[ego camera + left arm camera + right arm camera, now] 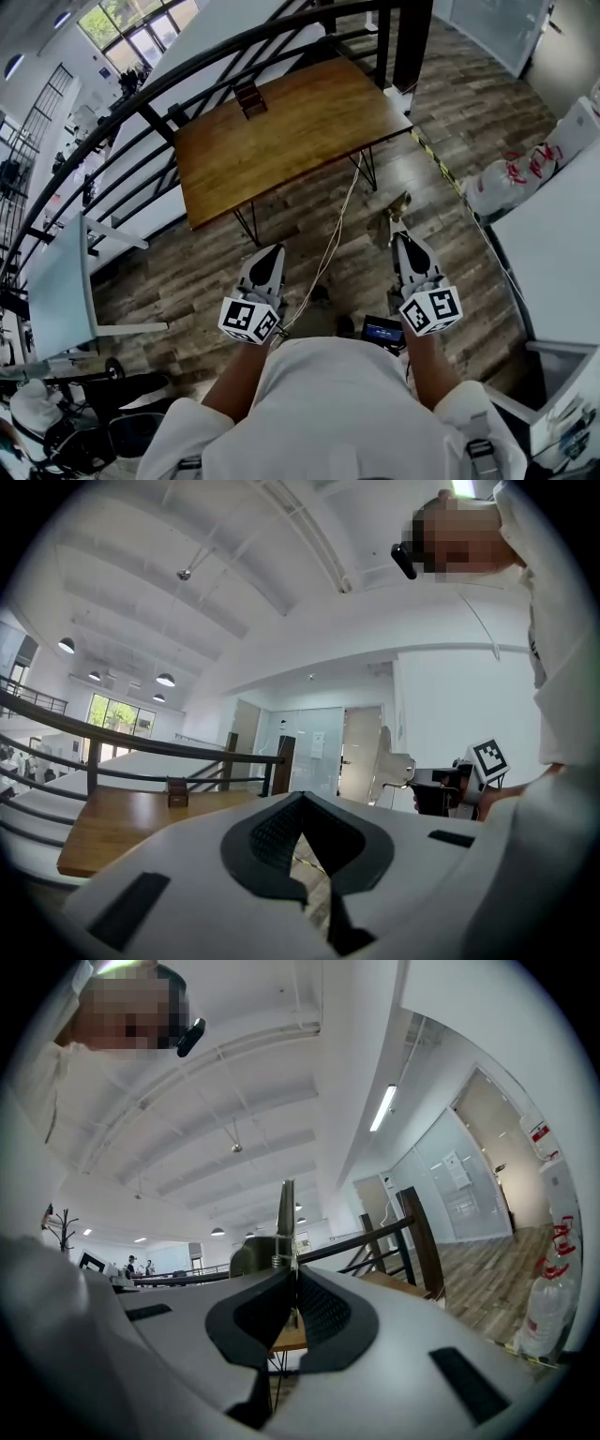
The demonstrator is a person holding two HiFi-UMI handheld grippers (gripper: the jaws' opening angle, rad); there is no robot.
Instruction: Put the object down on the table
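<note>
Right gripper [403, 240] fingers clenched on the flat metal object [286, 1215], held upright and edge-on above the wood floor [300, 211], on the near side of the wooden surface [300, 141] and apart from it. Left gripper [266, 255] fingers pressed together, empty. Small brown box [249, 98] at the surface's far edge; black railing [216, 56] beyond.
</note>
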